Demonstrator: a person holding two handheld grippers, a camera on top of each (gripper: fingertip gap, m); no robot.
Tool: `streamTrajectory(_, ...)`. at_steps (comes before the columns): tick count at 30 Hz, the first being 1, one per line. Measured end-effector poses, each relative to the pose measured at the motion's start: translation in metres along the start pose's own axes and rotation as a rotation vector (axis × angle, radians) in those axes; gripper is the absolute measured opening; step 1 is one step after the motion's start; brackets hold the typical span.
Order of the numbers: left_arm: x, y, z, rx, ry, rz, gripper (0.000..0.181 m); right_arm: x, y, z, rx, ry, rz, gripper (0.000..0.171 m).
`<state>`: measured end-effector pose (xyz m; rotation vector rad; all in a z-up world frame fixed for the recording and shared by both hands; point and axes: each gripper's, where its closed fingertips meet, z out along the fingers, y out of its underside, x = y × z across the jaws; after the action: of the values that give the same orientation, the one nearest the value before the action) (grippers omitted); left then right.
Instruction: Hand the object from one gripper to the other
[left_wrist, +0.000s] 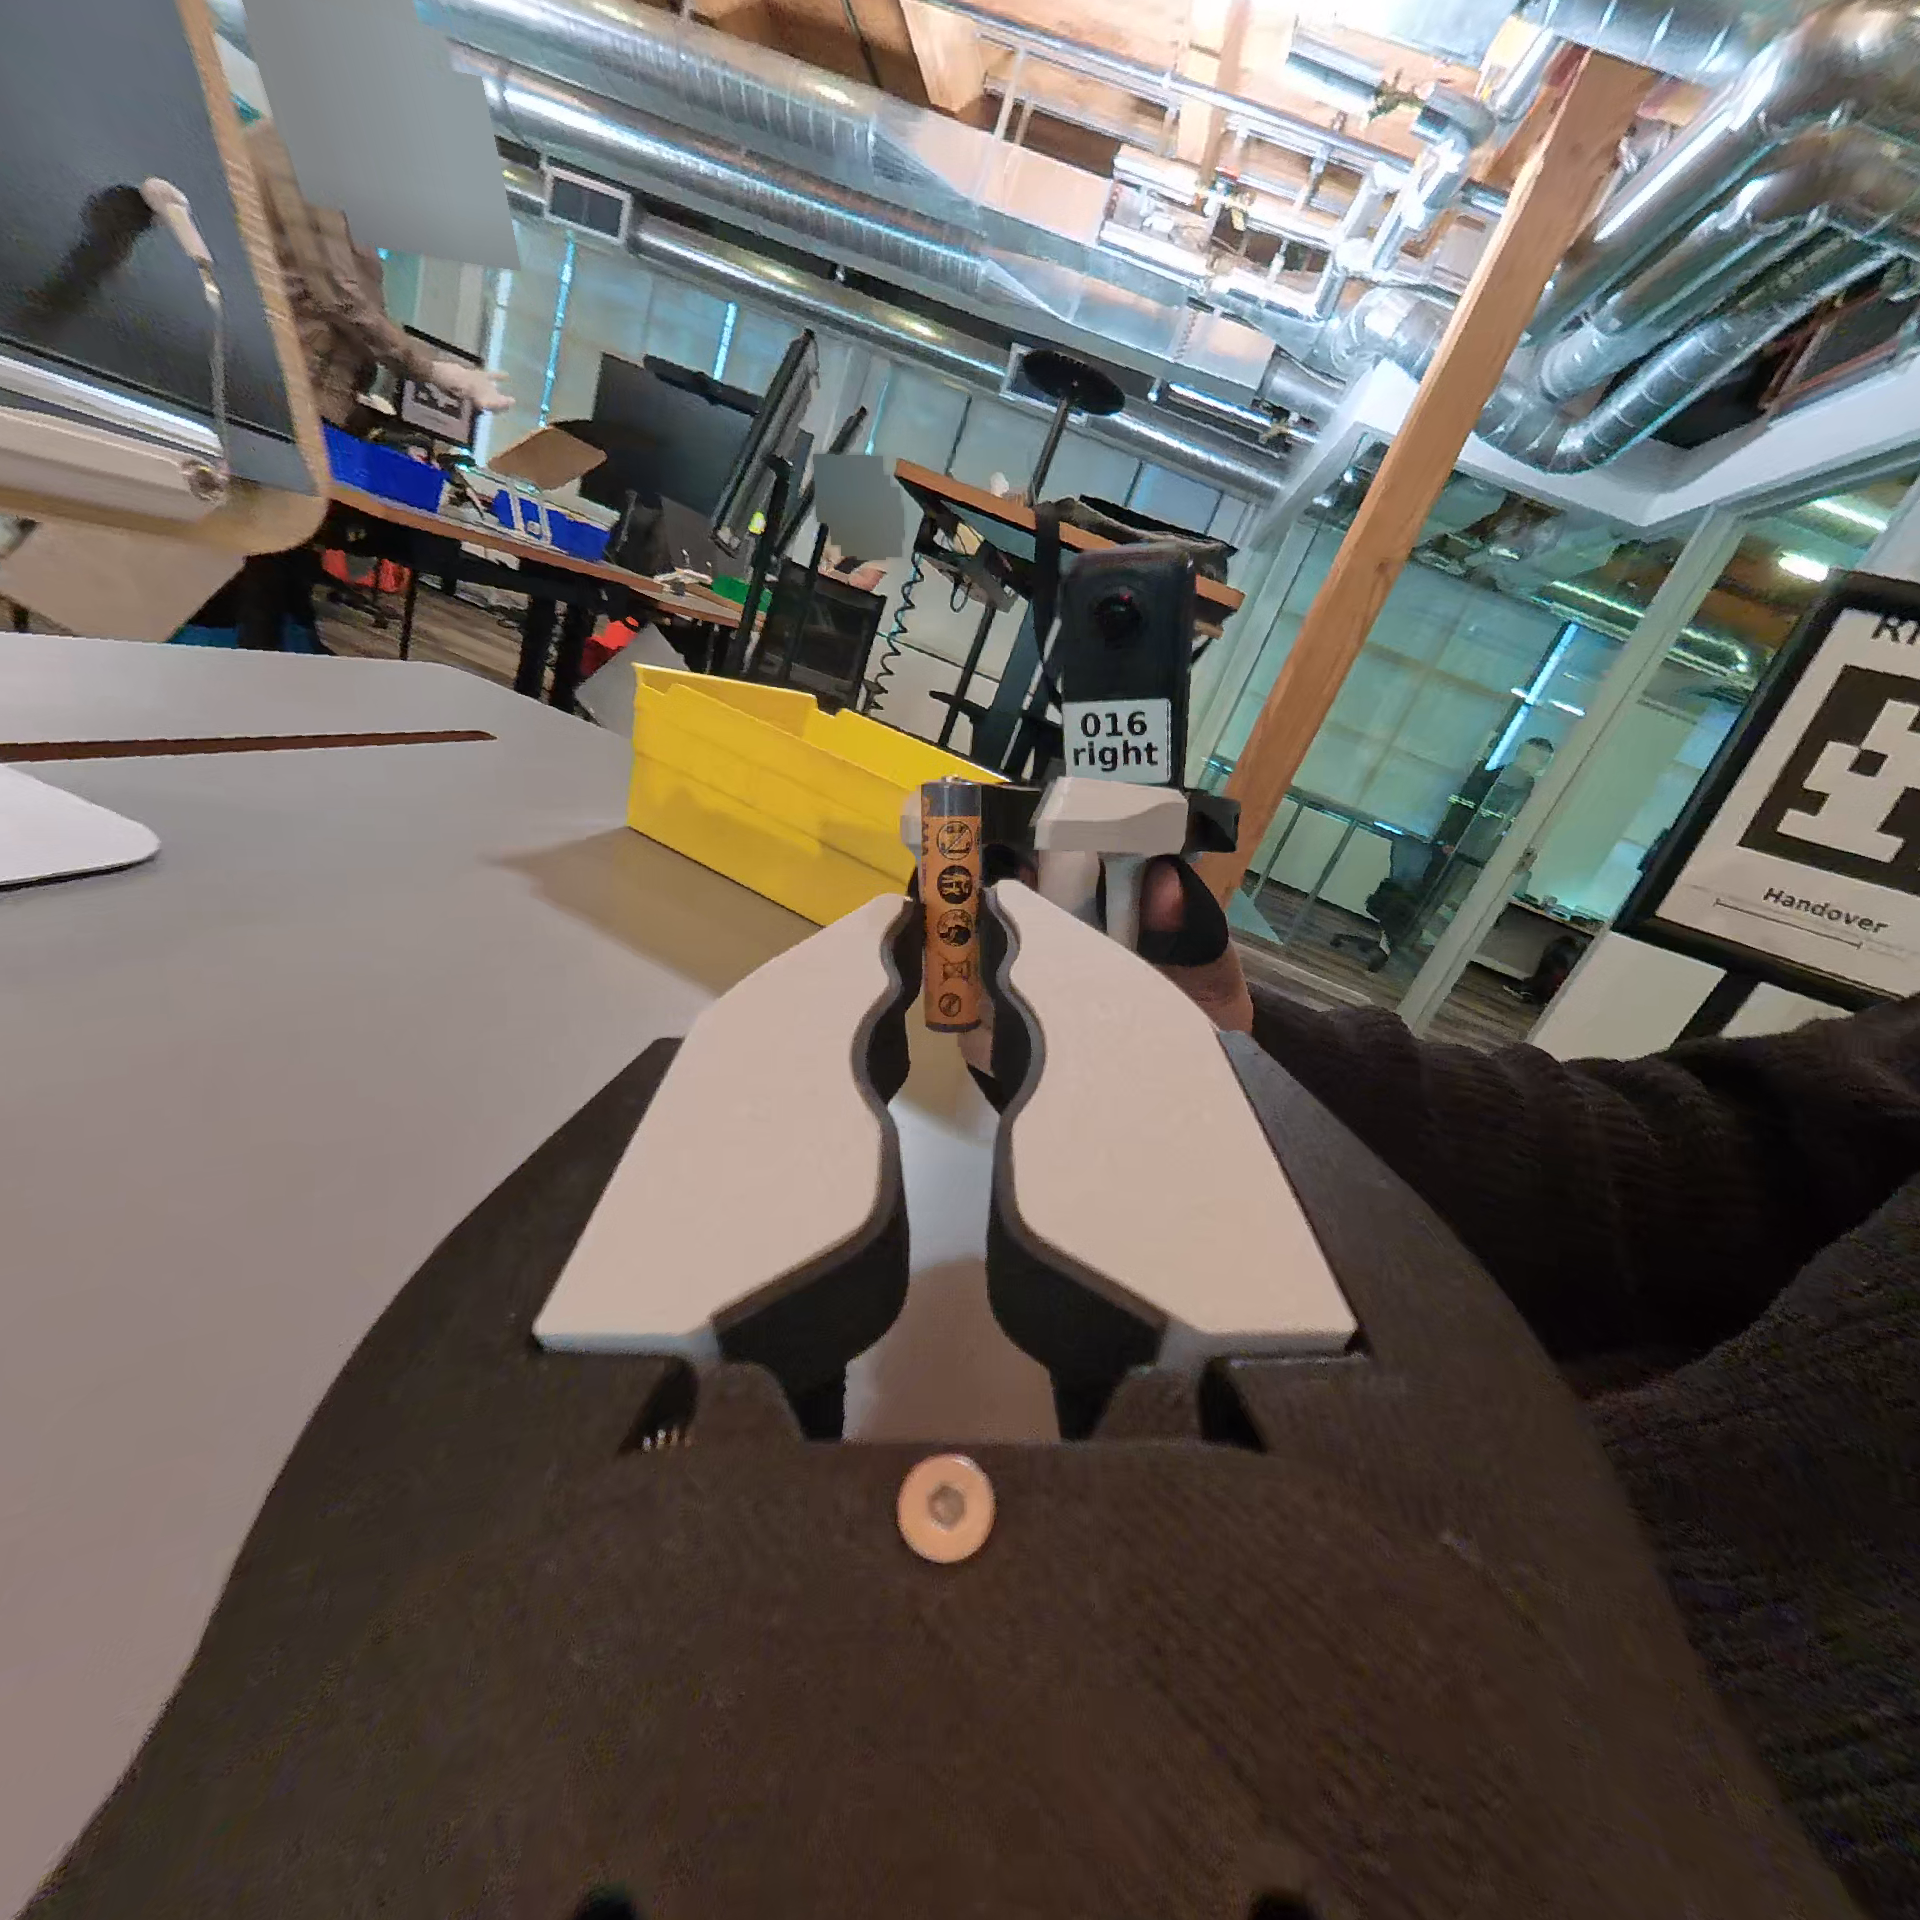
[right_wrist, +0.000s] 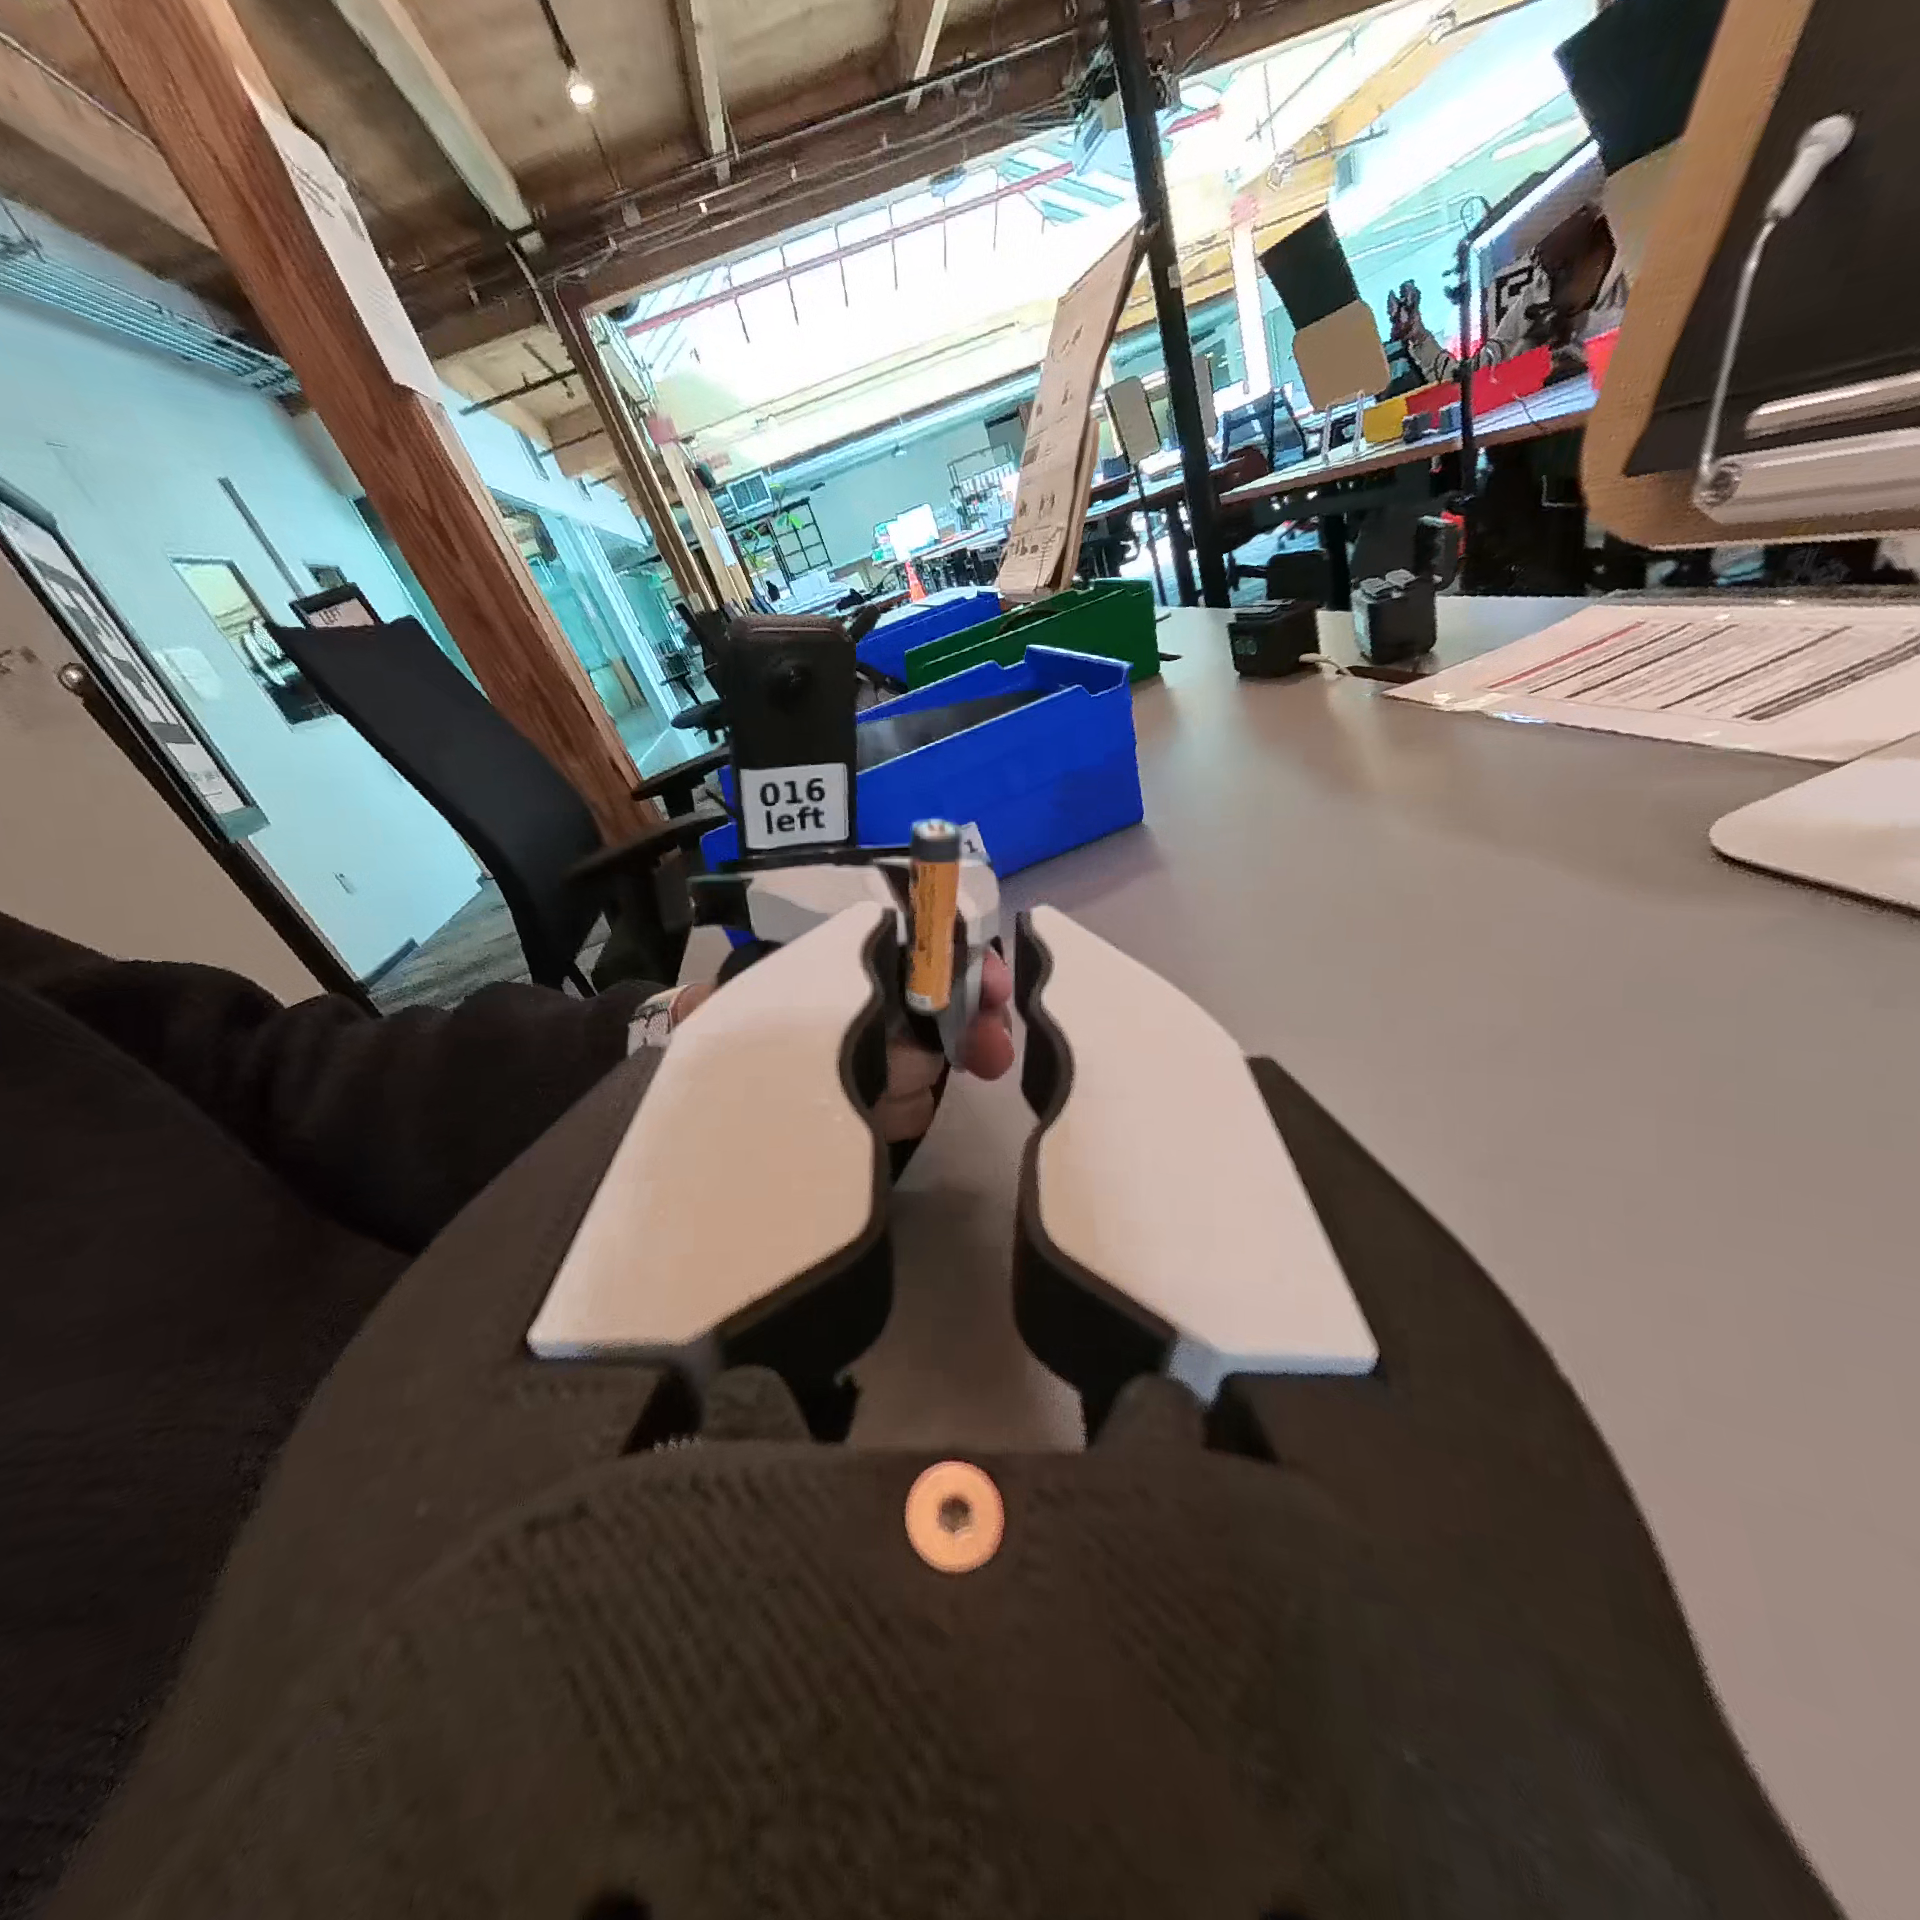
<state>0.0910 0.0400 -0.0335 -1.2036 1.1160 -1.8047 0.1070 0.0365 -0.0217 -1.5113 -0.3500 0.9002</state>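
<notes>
An orange and black battery (left_wrist: 952, 914) stands upright above the grey table (left_wrist: 312, 1018). My left gripper (left_wrist: 948, 920) is shut on its lower half, with both pads against it. My right gripper (right_wrist: 956, 935) faces the left one and is open. The battery (right_wrist: 932, 925) stands between the right gripper's fingers, close to the left finger (right_wrist: 790, 1039), with a clear gap to the right finger (right_wrist: 1132, 1091). The right gripper's camera mount (left_wrist: 1127, 623) and the hand holding it show just behind the battery in the left wrist view.
A yellow bin (left_wrist: 748, 800) stands on the table behind the grippers. A blue bin (right_wrist: 997, 769) and a green bin (right_wrist: 1039, 623) stand at the far edge. A white monitor foot (right_wrist: 1829, 831), a printed sheet (right_wrist: 1683, 665) and a black chair (right_wrist: 468, 748) are nearby. My two grippers' fingertips are within a few centimetres of each other.
</notes>
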Motion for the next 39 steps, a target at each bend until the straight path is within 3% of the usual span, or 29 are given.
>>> streamTrajectory(22, 0.013, 0.023, 0.016, -0.076, 0.051, -0.058, 0.012, -0.006, 0.006, 0.005, -0.022, -0.046, 0.075, 0.01)
streamTrajectory(27, 0.006, 0.021, 0.014, -0.09, 0.009, -0.035, 0.04, 0.006, -0.002, -0.004, 0.032, -0.023, 0.156, 0.01)
streamTrajectory(31, -0.013, 0.019, 0.006, -0.144, -0.168, 0.233, 0.044, 0.022, -0.003, -0.015, 0.058, -0.011, 0.321, 0.01)
streamTrajectory(35, -0.031, 0.021, -0.004, -0.283, -0.416, 0.782, 0.038, 0.033, 0.006, -0.019, 0.034, -0.013, 0.478, 0.01)
streamTrajectory(39, -0.021, 0.039, 0.004, -0.379, -0.43, 1.18, 0.036, 0.032, 0.019, -0.017, -0.034, -0.049, 0.618, 0.01)
